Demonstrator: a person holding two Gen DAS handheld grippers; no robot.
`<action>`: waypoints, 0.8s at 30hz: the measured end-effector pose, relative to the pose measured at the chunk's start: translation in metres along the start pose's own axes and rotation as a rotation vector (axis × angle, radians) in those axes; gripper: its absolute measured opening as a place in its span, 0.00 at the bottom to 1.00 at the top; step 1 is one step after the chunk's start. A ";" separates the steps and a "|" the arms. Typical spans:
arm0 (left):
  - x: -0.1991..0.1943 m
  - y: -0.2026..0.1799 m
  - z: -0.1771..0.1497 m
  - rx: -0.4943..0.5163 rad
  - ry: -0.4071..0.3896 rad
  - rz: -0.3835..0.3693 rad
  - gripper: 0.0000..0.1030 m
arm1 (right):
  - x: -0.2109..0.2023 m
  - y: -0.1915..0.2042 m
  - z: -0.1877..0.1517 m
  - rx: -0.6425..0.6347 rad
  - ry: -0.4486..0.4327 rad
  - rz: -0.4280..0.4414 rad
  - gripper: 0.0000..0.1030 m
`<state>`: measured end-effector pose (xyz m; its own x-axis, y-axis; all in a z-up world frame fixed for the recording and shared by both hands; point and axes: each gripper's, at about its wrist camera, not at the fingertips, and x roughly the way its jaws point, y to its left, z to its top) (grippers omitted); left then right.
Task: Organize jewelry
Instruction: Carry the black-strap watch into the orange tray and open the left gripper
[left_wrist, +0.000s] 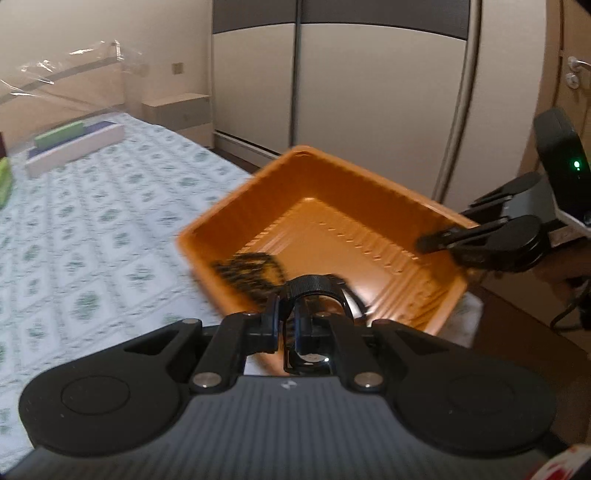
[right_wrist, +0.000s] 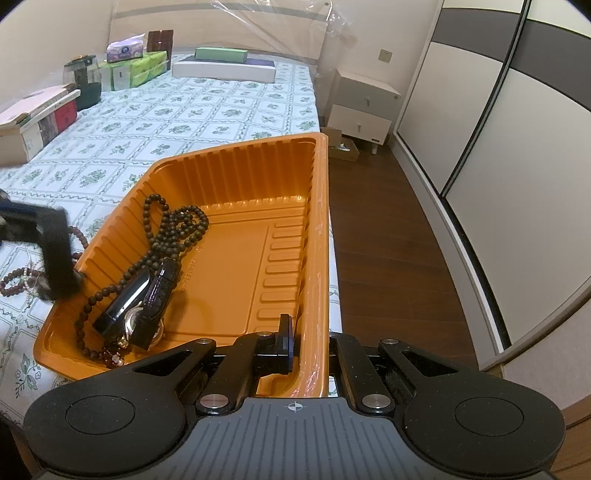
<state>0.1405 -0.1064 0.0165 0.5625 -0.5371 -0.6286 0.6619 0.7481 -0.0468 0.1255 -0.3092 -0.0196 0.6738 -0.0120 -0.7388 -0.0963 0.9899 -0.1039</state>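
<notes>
My right claw (right_wrist: 295, 350) is clamped shut on the near right-hand rim of an orange plastic tray (right_wrist: 236, 173), one finger inside the wall and the other outside it, holding the tray steady at the edge of a bed (right_wrist: 207, 107) covered in a green-and-white floral sheet. Inside the tray, on its left half and well apart from that claw, lies a long strand of dark wooden beads (right_wrist: 173, 229) tangled over a black-strapped wristwatch (right_wrist: 144, 306), its metal case partly tucked beneath the strap.

My left claw (left_wrist: 295, 317) is closed on a second black watch (left_wrist: 314, 291), its looped strap arching just over the fingertips and its case hanging between the fingers. That claw hovers at the tray's left rim, directly above the beads already inside; seen from the right wrist, it is a dark blur at the tray's outer wall.

More jewelry waits on the sheet just beyond the tray's left side: a reddish-brown bead bracelet (right_wrist: 14, 284) and a pale, translucent bead string (right_wrist: 31, 275), both beside the left claw.

Boxes (right_wrist: 37, 118) and tissue packs (right_wrist: 136, 70) line the far side of the bed, and a white nightstand (right_wrist: 364, 107) stands by the sliding wardrobe (right_wrist: 517, 147).
</notes>
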 end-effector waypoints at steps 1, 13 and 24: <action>0.004 -0.005 0.001 -0.004 0.005 -0.013 0.06 | 0.000 0.000 0.000 0.001 -0.001 0.001 0.04; 0.028 -0.036 -0.001 0.036 0.045 -0.059 0.19 | -0.001 -0.001 0.001 0.006 -0.006 0.009 0.04; -0.017 0.001 -0.028 -0.008 -0.006 0.090 0.33 | -0.001 -0.003 -0.001 0.007 -0.003 0.008 0.04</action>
<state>0.1174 -0.0859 0.0055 0.6221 -0.4700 -0.6262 0.6048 0.7964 0.0029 0.1245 -0.3123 -0.0188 0.6750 -0.0041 -0.7378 -0.0961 0.9910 -0.0934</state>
